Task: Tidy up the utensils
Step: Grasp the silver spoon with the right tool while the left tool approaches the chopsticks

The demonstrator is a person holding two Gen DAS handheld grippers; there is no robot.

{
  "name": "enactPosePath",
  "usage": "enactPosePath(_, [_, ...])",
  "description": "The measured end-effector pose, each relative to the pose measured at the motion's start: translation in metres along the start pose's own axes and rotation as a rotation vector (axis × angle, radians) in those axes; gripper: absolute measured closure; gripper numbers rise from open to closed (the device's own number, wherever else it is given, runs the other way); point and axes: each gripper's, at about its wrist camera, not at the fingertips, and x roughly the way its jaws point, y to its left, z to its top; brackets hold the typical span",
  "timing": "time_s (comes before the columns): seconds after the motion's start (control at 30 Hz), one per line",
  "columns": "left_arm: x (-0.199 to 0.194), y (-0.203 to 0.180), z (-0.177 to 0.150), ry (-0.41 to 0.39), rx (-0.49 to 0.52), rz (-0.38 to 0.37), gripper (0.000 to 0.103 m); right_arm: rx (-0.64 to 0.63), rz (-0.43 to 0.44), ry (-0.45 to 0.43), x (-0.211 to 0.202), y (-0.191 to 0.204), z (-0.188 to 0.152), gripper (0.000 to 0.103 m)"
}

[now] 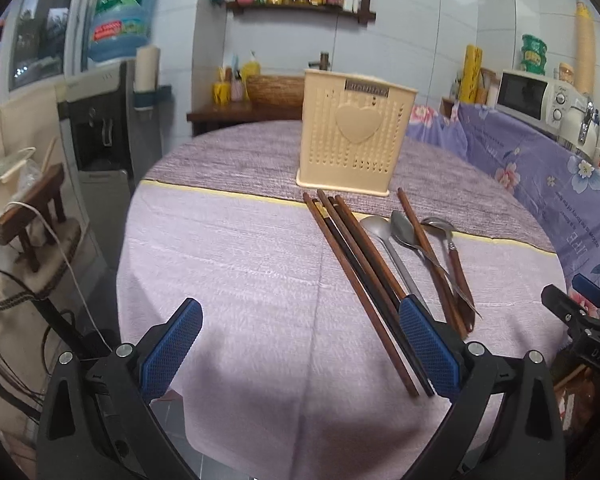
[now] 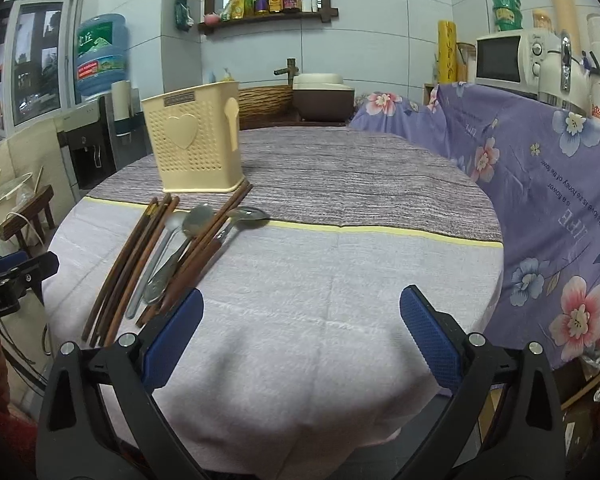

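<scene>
A cream perforated utensil holder (image 1: 356, 140) (image 2: 196, 140) with a heart on its front stands upright on the round table. In front of it lie several brown chopsticks (image 1: 360, 276) (image 2: 128, 268) and three spoons (image 1: 404, 236) (image 2: 198, 220), one with a brown handle (image 1: 458, 268). My left gripper (image 1: 300, 312) is open above the near part of the table, its right pad beside the chopsticks' near ends. My right gripper (image 2: 302, 308) is open too, with nothing between its fingers, to the right of the utensils.
The table wears a lilac cloth (image 1: 240, 264) with a grey-purple striped runner (image 2: 360, 184) at the back. A flowered purple sheet (image 2: 548, 184) covers furniture at the right. A water dispenser (image 1: 100, 120) and a wooden stool (image 1: 32, 216) stand at the left. The right gripper shows at the left wrist view's right edge (image 1: 584, 316).
</scene>
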Motion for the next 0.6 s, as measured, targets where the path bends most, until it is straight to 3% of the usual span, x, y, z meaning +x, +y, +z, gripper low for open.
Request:
enactPosePath(0.13, [0.024, 0.007, 0.023, 0.08, 0.005, 0.009, 0.014, -0.008, 0.024, 0.048, 0.02, 0.002, 0.012, 0.005])
enactPosePath(0.27, [0.057, 0.017, 0.044, 0.219, -0.095, -0.07, 0.035, -0.01, 0.069, 0.104, 0.046, 0.011, 0.031, 0.007])
enactPosePath(0.4, [0.076, 0.009, 0.057, 0.267, -0.061, -0.053, 0.056, 0.045, 0.084, 0.128, 0.067, 0.011, 0.057, 0.008])
enactPosePath(0.6, [0.089, -0.01, 0.065, 0.302, -0.011, -0.062, 0.062, 0.049, 0.091, 0.135, 0.079, 0.02, 0.071, 0.008])
